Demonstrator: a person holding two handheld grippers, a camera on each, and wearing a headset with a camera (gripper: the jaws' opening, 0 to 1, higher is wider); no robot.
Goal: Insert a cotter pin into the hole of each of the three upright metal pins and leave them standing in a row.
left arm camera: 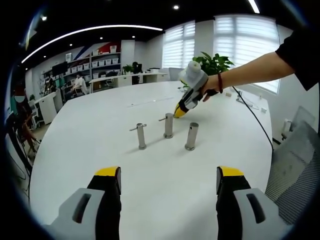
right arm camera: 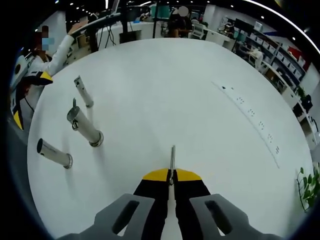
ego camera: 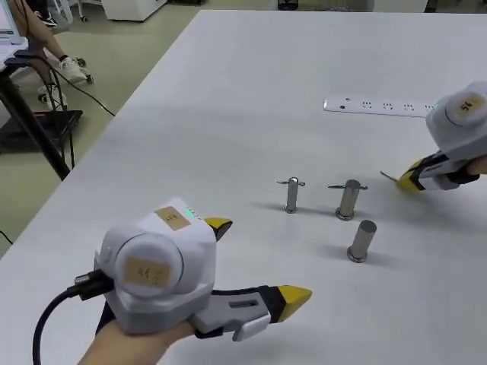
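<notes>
Three upright metal pins stand on the white table. The left pin (ego camera: 292,195) and the middle pin (ego camera: 348,199) each carry a cotter pin through the top. The nearer right pin (ego camera: 362,241) has none. My left gripper (ego camera: 262,262) is open, low in front of the pins, with nothing between its yellow-tipped fingers (left arm camera: 108,175). My right gripper (ego camera: 409,181) is shut on a thin cotter pin (right arm camera: 172,160), which sticks forward from its tips, just right of the middle pin. In the left gripper view the right gripper (left arm camera: 180,111) hovers behind the pins (left arm camera: 168,125).
A white power strip (ego camera: 379,106) lies on the table behind the pins. The table's left edge drops to a green floor with a dark stand (ego camera: 34,122). People sit at desks far behind.
</notes>
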